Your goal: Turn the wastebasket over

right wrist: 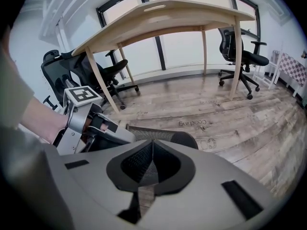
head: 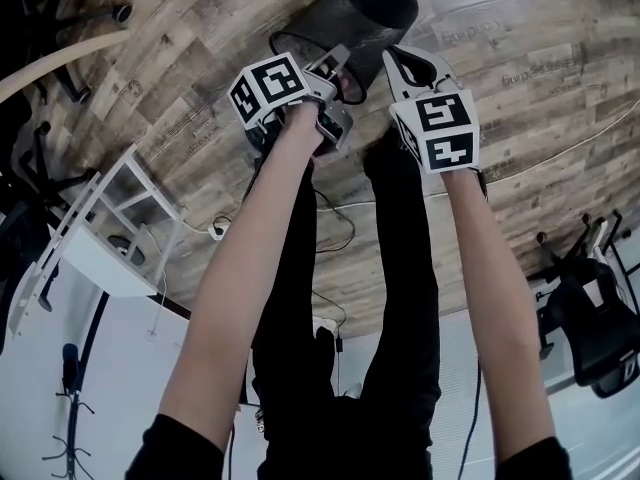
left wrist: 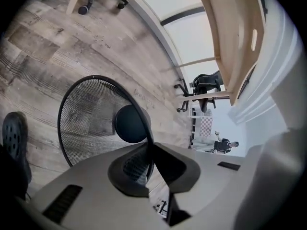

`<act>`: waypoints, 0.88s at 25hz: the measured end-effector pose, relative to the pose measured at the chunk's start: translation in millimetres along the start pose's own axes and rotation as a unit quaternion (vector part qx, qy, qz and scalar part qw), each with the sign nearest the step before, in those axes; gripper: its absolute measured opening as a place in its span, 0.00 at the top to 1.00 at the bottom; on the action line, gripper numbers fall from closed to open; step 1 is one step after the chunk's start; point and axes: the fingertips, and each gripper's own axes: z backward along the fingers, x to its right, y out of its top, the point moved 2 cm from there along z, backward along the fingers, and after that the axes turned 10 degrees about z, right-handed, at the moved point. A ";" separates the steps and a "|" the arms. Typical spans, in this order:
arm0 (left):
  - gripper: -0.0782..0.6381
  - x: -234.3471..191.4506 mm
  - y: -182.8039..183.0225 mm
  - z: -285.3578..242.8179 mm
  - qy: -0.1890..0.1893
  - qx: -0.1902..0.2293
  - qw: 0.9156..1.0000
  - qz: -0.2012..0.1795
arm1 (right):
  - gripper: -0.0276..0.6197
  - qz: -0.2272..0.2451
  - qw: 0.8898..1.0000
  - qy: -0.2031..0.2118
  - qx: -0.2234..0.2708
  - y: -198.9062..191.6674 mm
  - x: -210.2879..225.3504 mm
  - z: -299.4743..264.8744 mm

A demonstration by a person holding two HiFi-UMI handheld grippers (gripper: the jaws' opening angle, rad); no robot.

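The wastebasket (head: 360,13) is a black mesh bin lying tilted on the wood floor, its solid base farthest from me. My left gripper (head: 340,68) is at its rim on the left, and my right gripper (head: 400,63) is at the rim on the right. In the left gripper view I look into the wastebasket (left wrist: 91,119); its rim wire runs between the jaws of the left gripper (left wrist: 151,150), which are shut on it. In the right gripper view the right gripper (right wrist: 152,150) is shut on the mesh wall of the wastebasket (right wrist: 184,139), with the left gripper (right wrist: 91,121) just beside it.
A wooden table (right wrist: 168,13) stands behind the basket, with office chairs (right wrist: 242,56) around it. A white shelf unit (head: 110,228) is on the left and a black chair (head: 590,318) on the right. A cable (head: 340,218) lies on the floor by my legs; my shoe (left wrist: 14,138) is beside the basket.
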 end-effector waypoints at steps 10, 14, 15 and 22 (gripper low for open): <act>0.84 -30.4 3.7 20.0 0.015 -0.015 1.000 -0.017 | 0.91 0.001 1.000 -0.003 -0.013 -22.3 -4.9 -1.8; 0.84 -53.2 5.2 32.3 0.035 -0.033 0.998 -0.037 | 0.91 -0.003 1.000 -0.004 -0.024 -31.9 -7.1 -8.3; 0.84 -60.0 5.4 36.2 0.041 -0.037 0.998 -0.043 | 0.91 -0.005 1.000 -0.003 -0.027 -34.6 -8.3 -10.7; 0.83 -102.0 23.5 54.7 0.058 -0.044 0.996 -0.051 | 0.90 -0.016 1.000 -0.001 -0.026 -53.1 -6.9 -37.6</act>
